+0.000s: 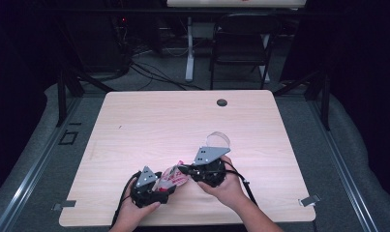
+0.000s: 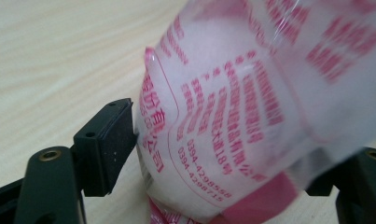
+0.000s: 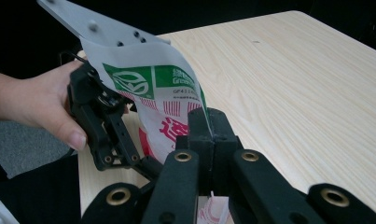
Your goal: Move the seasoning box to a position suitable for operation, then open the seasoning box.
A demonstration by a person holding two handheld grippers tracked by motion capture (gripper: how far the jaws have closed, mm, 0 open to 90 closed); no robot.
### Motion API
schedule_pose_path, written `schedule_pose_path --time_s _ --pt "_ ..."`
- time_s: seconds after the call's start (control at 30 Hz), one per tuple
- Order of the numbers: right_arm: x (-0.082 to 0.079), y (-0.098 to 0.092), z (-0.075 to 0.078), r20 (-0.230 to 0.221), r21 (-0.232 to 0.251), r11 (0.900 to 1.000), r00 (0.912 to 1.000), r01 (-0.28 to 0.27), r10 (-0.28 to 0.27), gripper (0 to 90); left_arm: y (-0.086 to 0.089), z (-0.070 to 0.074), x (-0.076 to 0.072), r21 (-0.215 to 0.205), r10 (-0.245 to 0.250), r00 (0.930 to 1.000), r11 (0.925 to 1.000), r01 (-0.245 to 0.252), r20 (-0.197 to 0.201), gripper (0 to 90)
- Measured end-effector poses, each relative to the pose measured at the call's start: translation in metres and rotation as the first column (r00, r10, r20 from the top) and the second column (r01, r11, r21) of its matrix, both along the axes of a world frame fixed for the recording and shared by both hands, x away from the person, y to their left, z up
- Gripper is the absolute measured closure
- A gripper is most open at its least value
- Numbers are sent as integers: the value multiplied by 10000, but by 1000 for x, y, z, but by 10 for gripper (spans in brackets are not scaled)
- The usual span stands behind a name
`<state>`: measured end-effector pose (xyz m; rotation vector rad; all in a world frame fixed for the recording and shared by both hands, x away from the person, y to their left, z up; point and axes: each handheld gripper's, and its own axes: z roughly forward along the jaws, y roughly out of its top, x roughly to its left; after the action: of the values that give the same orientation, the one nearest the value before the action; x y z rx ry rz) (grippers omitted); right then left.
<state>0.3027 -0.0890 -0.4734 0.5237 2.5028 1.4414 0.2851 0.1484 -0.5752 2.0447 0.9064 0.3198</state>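
A white plastic bag [image 1: 173,176] with red print lies between my two grippers near the table's front edge. In the left gripper view the bag [image 2: 232,121] sits between the wide-spread jaws of my left gripper [image 2: 223,163]. Its left pad [image 2: 115,144] stands right at the bag's edge without squeezing it. The right-hand jaw is partly hidden behind the plastic. My right gripper [image 3: 209,126] is shut on an edge of the bag [image 3: 162,93], which rises from it with a green logo. From above, the left gripper [image 1: 166,184] and the right gripper [image 1: 184,169] point at each other.
The light wooden table [image 1: 183,116] has a dark round cable hole [image 1: 222,102] near its far edge. A clear plastic piece [image 1: 217,140] lies just behind the right gripper. A black chair [image 1: 243,43] and cables stand on the floor beyond the table.
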Motion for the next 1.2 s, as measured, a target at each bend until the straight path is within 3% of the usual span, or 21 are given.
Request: schedule_pose_path --time_s 0.23,0.67,1.2 --pt "-1 -2 -1 -11 66 10000 10000 -41 41 900 -5 -8 4 69 29 9986 10000 -26 -527 221" --pt "-1 -3 -2 15 125 9999 10000 -59 58 900 -12 -13 11 346 116 9963 9994 -87 -849 224" --pt "-2 -3 -3 51 125 9999 10000 13 -14 900 -18 -13 12 610 377 9971 9976 -337 -656 273"
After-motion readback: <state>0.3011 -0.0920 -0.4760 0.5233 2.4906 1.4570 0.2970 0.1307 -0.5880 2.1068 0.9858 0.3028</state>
